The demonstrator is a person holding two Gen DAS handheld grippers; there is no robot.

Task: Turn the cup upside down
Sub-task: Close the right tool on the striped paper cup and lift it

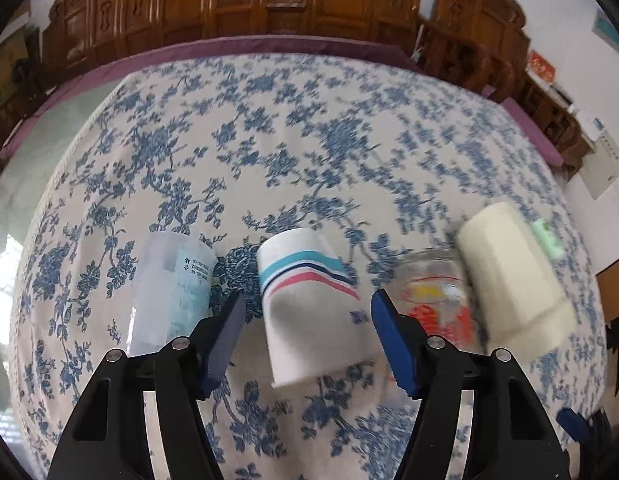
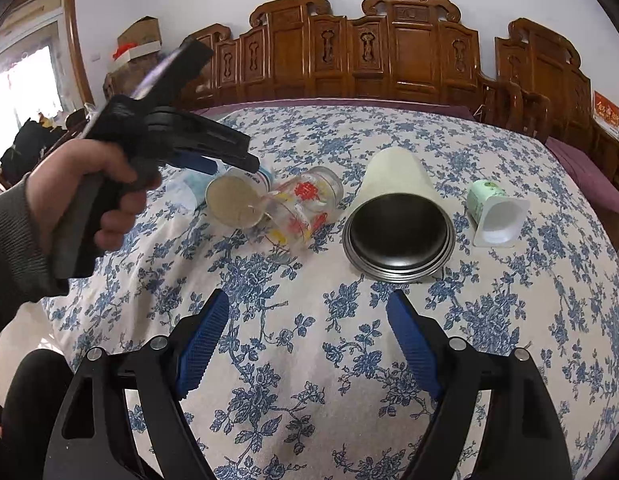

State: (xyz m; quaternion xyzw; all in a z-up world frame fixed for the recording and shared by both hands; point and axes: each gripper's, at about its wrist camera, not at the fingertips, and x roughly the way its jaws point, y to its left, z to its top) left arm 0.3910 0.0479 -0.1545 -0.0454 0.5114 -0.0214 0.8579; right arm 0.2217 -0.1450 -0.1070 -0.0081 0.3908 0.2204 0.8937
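Carved wooden furniture backs a floral-clothed worktop (image 2: pixel 309 344). We see the left hand-held gripper (image 1: pixel 307 336) open, straddling the striped cup (image 1: pixel 305 304) at frame centre, probably lined up to grasp. The right hand-held gripper (image 2: pixel 307 340) waits open, empty, at lower centre.

Five cups (image 2: pixel 399 216) side by side on the tablecloth (image 2: pixel 309 340)
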